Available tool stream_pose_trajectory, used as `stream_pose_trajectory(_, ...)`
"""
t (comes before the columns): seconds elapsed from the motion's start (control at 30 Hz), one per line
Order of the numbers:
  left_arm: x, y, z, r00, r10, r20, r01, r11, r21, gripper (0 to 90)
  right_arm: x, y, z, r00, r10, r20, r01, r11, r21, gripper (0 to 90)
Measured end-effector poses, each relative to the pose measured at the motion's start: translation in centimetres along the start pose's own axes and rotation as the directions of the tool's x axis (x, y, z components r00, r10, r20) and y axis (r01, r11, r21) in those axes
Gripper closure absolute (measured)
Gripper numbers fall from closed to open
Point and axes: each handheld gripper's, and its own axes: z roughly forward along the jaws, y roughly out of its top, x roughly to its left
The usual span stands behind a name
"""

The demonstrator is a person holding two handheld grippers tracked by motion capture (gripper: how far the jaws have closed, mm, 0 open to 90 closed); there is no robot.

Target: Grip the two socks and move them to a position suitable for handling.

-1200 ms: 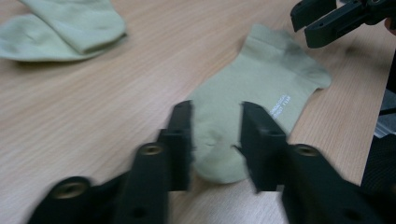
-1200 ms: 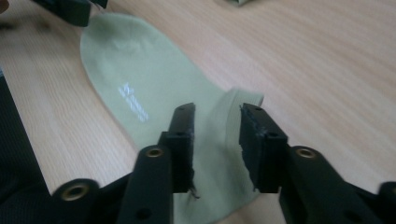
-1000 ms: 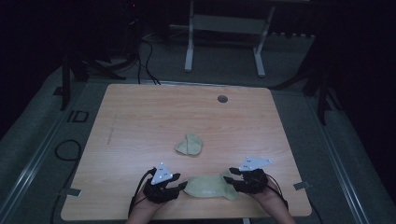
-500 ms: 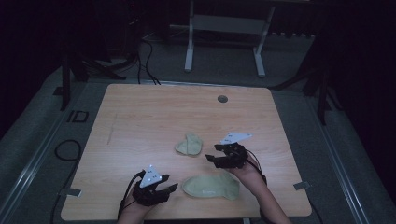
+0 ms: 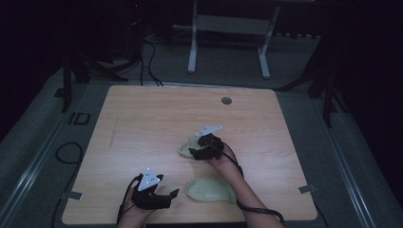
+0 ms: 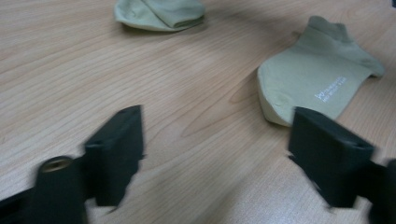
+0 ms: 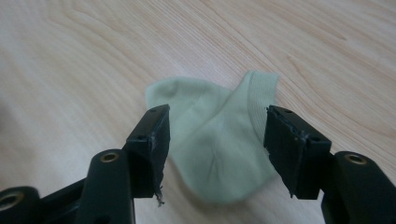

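The right gripper [image 7: 215,149], jaws spread wide, is hovering over the crumpled sock [image 7: 219,140] mid-table; the flat sock [image 5: 209,190] is lying near the front edge (apparently finished), left gripper [image 5: 159,197] wide, empty.

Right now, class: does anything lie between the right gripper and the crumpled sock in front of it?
Nothing visible does. The right gripper is open, its jaws either side of the crumpled sock, with only bare table around.

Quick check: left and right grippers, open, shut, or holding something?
Left gripper: open, holding nothing.
Right gripper: open, poised over the crumpled pale green sock, not gripping it.
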Motion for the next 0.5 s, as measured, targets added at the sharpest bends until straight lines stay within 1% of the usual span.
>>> stream_pose_trajectory(0.03, 0.0, 0.0, 0.0, 0.9999, 0.004, -0.01, -0.004, 1.0, -0.002, 14.6, 0.1, 0.2, 0.5, 1.0, -0.002, 0.008, 0.002, 1.0, 0.009, 39.8)
stream_pose_trajectory(0.13, 0.0, -0.1, -0.2, 0.9999, 0.003, -0.014, -0.003, 1.0, -0.008, 14.2, 0.2, 0.5, 1.9, 0.9995, -0.007, 0.03, 0.006, 0.999, 0.038, 38.6)
stream_pose_trajectory(0.2, 0.1, -0.2, -0.2, 0.9998, -0.002, -0.019, 0.002, 1.0, -0.009, 12.8, 0.3, 0.5, 2.7, 0.9982, -0.019, 0.058, 0.015, 0.998, 0.066, 38.6)
stream_pose_trajectory(0.23, 0.1, -0.2, -0.2, 0.9998, -0.002, -0.019, 0.002, 1.0, -0.009, 11.1, 0.3, 0.5, 2.7, 0.9982, -0.019, 0.058, 0.015, 0.998, 0.066, 38.6)
stream_pose_trajectory(0.27, 0.3, -0.2, -0.2, 0.9998, -0.017, -0.008, 0.017, 0.9998, -0.003, 9.5, 0.4, 0.4, 3.4, 0.9974, -0.031, 0.064, 0.026, 0.996, 0.087, 38.5)
stream_pose_trajectory(0.3, 0.4, -0.3, -0.2, 0.9997, -0.026, -0.003, 0.026, 0.9997, -0.003, 8.9, 0.5, 0.3, 3.5, 0.9968, -0.038, 0.071, 0.031, 0.995, 0.09, 38.7)
stream_pose_trajectory(0.33, 0.5, -0.3, -0.2, 0.9996, -0.025, -0.011, 0.025, 0.9997, -0.004, 8.7, 0.6, 0.2, 3.6, 0.9965, -0.038, 0.075, 0.032, 0.996, 0.081, 40.8)
stream_pose_trajectory(0.4, 0.5, -0.3, -0.2, 0.9995, -0.02, -0.023, 0.02, 0.9998, -0.003, 8.7, 0.7, 0.2, 3.5, 0.9964, -0.04, 0.074, 0.034, 0.996, 0.081, 46.1)
stream_pose_trajectory(0.43, 0.5, -0.3, -0.3, 0.9995, -0.017, -0.028, 0.017, 0.9998, -0.006, 8.7, 0.9, 0.1, 3.4, 0.9963, -0.048, 0.071, 0.042, 0.996, 0.077, 52.4)
stream_pose_trajectory(0.47, 0.5, -0.3, -0.3, 0.9994, -0.015, -0.031, 0.015, 0.9999, -0.005, 8.7, 1.0, 0.1, 3.4, 0.9972, -0.051, 0.054, 0.047, 0.996, 0.075, 56.7)
stream_pose_trajectory(0.5, 0.4, -0.3, -0.3, 0.9993, -0.01, -0.035, 0.009, 0.9999, -0.005, 8.7, 1.2, 0.1, 3.4, 0.9973, -0.05, 0.053, 0.046, 0.996, 0.078, 59.8)
